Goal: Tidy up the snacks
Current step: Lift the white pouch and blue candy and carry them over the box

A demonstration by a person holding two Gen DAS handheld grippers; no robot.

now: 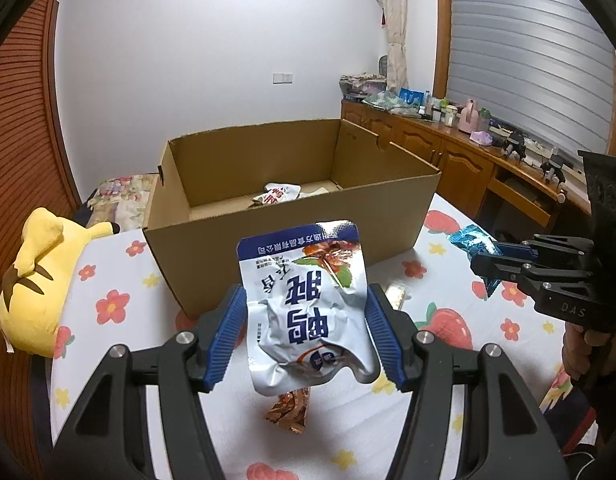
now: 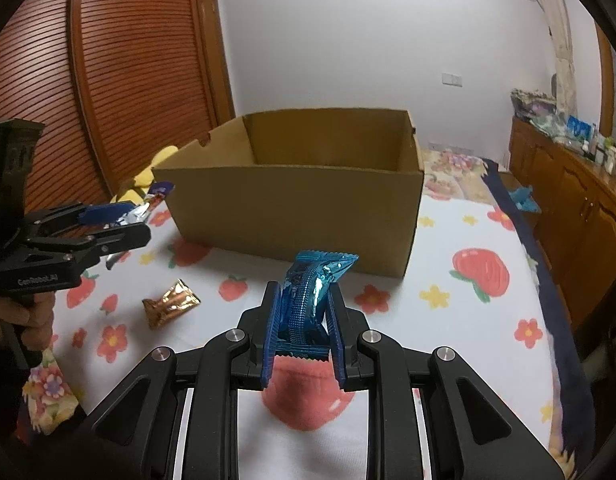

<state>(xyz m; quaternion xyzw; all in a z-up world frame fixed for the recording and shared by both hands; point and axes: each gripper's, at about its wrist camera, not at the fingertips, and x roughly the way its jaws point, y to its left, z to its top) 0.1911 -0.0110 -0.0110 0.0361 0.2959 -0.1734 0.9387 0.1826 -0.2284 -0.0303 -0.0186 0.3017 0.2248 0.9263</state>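
Legibly, "DAS" on right tool (image 1: 490, 258), "GenRobot.AI" left (image 2: 128, 220)

Black tool (image 1: 306, 330) frames, blue ribbed pads (image 1: 224, 336), silver screws.

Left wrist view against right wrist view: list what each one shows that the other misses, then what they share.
Only the left wrist view shows the white snack packet already inside the cardboard box, and the printed face of the white pouch in the left gripper. Only the right wrist view shows the blue toy at the bed's far edge. Both show the box, the gold wrapper, and the blue packet in the right gripper.
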